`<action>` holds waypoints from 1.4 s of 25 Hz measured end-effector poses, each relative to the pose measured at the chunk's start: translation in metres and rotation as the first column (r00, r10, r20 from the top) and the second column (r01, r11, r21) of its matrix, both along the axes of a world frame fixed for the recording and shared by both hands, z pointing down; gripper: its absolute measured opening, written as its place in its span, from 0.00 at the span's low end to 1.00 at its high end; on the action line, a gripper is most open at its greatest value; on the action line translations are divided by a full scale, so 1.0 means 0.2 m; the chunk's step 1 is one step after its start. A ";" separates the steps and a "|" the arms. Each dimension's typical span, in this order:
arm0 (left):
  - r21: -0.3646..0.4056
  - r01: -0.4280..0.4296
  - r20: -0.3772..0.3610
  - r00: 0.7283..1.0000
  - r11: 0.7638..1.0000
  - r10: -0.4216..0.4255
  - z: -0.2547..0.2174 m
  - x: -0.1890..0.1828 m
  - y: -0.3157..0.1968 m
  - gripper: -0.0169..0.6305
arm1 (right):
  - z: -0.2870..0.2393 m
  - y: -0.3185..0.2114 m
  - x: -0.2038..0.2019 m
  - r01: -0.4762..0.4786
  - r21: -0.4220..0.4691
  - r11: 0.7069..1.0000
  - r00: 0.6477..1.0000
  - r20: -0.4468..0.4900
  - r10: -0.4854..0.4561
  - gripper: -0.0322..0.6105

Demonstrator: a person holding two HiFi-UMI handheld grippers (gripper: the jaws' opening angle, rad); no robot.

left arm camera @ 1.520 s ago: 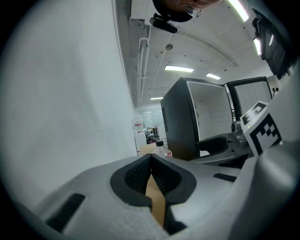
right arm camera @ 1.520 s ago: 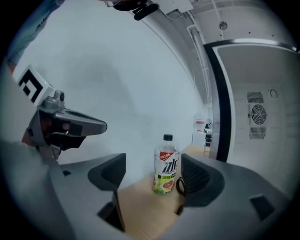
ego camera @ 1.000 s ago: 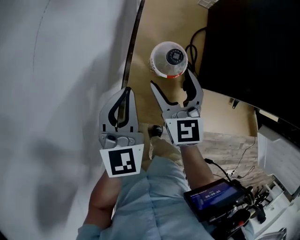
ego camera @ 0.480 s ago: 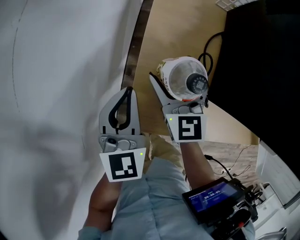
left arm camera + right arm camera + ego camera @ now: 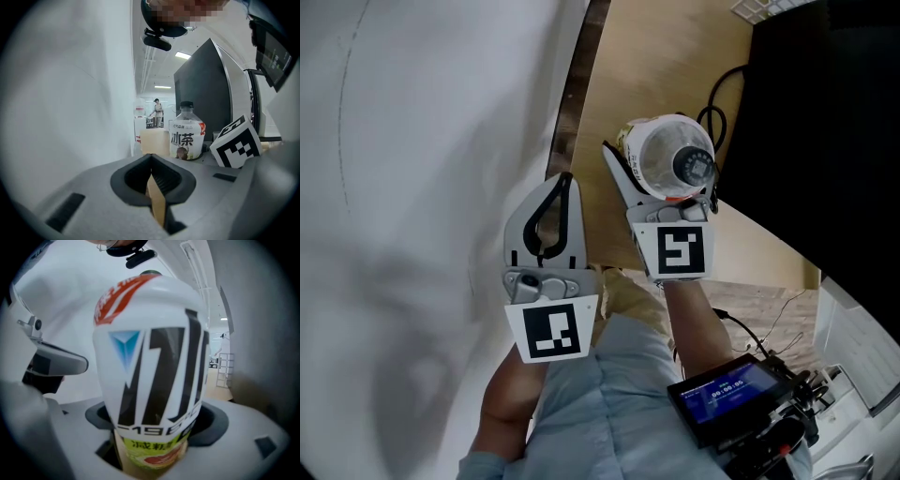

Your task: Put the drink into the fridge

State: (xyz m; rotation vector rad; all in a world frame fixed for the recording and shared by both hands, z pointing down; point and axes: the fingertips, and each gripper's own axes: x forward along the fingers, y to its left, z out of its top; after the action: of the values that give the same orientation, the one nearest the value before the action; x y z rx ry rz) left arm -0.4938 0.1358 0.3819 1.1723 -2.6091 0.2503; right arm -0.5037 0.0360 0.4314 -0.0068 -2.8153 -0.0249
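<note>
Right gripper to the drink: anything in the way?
Nothing visible. The drink bottle stands between the right gripper's jaws, which are closing on it. The left gripper is off to its side, shut and empty.

The left gripper point(image 5: 151, 159) has its grey jaws brought together at the tips, and a sliver of tan surface shows through the slot behind them. Past them stands a drink bottle point(image 5: 186, 132), upright, with a dark cap and a white label bearing dark characters. A marker cube point(image 5: 236, 147) sits just beside it. A white wall point(image 5: 70, 103) fills the near side, a dark panel point(image 5: 201, 91) rises behind the bottle, and a person point(image 5: 158, 107) stands far down the lit room.
</note>
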 end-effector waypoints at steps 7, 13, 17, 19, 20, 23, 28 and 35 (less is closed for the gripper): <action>0.011 -0.004 0.021 1.000 1.000 0.004 -0.03 0.03 0.00 0.04 | -0.08 0.03 0.07 0.018 0.018 1.000 0.999 0.042 -0.019 0.70; 0.033 -0.013 0.043 0.999 0.999 0.011 -0.14 0.12 0.03 0.04 | -0.21 0.14 0.21 0.031 0.020 0.999 0.998 0.062 -0.033 0.69; 0.036 -0.036 0.064 0.997 0.999 0.034 -0.24 0.22 0.06 0.04 | -0.32 0.21 0.34 0.028 0.022 0.999 0.997 0.066 -0.029 0.69; 0.037 -0.051 0.074 0.996 0.998 0.049 -0.28 0.26 0.07 0.04 | -0.36 0.23 0.41 0.019 0.030 0.999 0.997 0.070 -0.021 0.69; 0.039 -0.060 0.077 0.995 0.997 0.057 -0.27 0.29 0.05 0.04 | -0.35 0.22 0.46 0.011 0.031 0.999 0.997 0.071 -0.013 0.69; 0.044 -0.089 0.071 0.994 0.995 0.085 -0.02 0.48 -0.12 0.04 | -0.12 0.07 0.71 -0.023 0.020 1.000 0.998 0.064 0.021 0.69; 0.038 -0.178 0.077 0.982 0.983 0.175 0.33 0.85 -0.46 0.04 | 0.22 -0.21 1.12 -0.081 0.006 0.997 0.995 0.057 0.080 0.69; 0.050 -0.316 0.110 0.945 0.948 0.309 0.21 1.24 -0.77 0.04 | 0.14 -0.43 1.58 -0.203 -0.002 0.979 0.978 0.059 0.203 0.69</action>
State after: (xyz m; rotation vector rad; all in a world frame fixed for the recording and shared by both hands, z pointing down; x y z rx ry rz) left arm -0.2449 -0.0190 0.4241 1.6387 -2.5214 0.2935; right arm -0.1884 -0.0505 0.4587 0.2864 -2.8595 0.0167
